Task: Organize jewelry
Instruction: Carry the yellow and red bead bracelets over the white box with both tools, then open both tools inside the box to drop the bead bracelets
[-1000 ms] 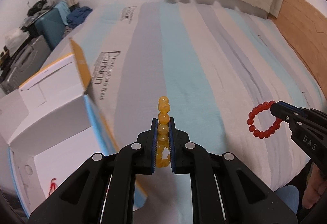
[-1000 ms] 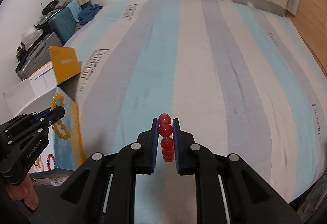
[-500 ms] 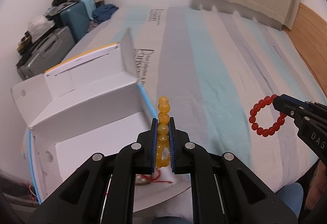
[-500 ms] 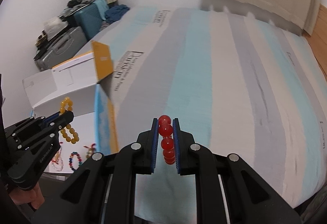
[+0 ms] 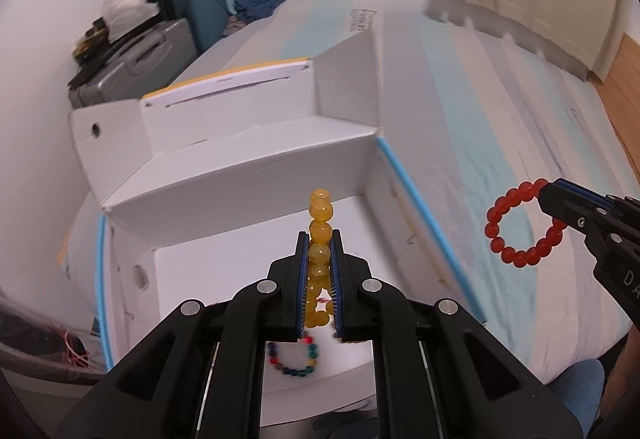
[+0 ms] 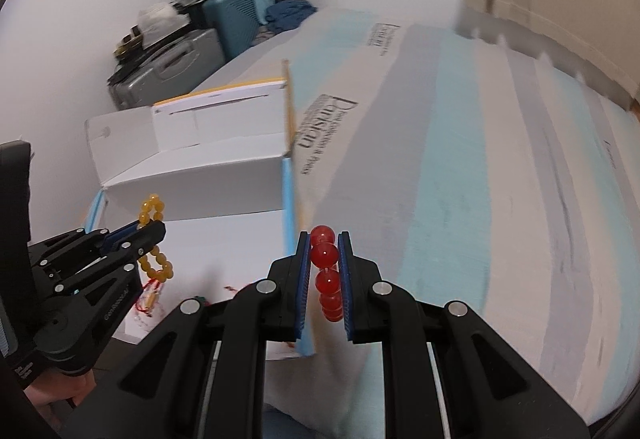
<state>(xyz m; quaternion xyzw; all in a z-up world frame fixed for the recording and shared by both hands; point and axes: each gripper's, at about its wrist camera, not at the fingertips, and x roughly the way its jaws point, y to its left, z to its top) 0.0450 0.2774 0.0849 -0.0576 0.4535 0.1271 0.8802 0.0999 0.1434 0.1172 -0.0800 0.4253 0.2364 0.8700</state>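
My left gripper (image 5: 319, 239) is shut on a yellow bead bracelet (image 5: 320, 215) and hangs over the open white cardboard box (image 5: 248, 143). The same yellow bracelet (image 6: 154, 235) shows in the right wrist view, gripped by the left gripper (image 6: 154, 229) above the box's floor. My right gripper (image 6: 325, 239) is shut on a red bead bracelet (image 6: 326, 271), beside the box's blue-edged right wall and over the bed. In the left wrist view that red bracelet (image 5: 520, 223) hangs as a ring from the right gripper (image 5: 546, 195). A multicoloured bead bracelet (image 5: 294, 357) lies inside the box.
The box (image 6: 192, 167) stands at the left side of a striped bed (image 6: 460, 167), its flaps raised. Red-corded jewelry (image 6: 148, 299) lies on the box floor. Suitcases (image 5: 132, 59) and clothes are stacked by the wall behind. A hand (image 6: 52, 391) holds the left gripper.
Both grippers have swung left, from over the bed toward the box. The left one now hangs over the box's inside. Each bracelet stays gripped.
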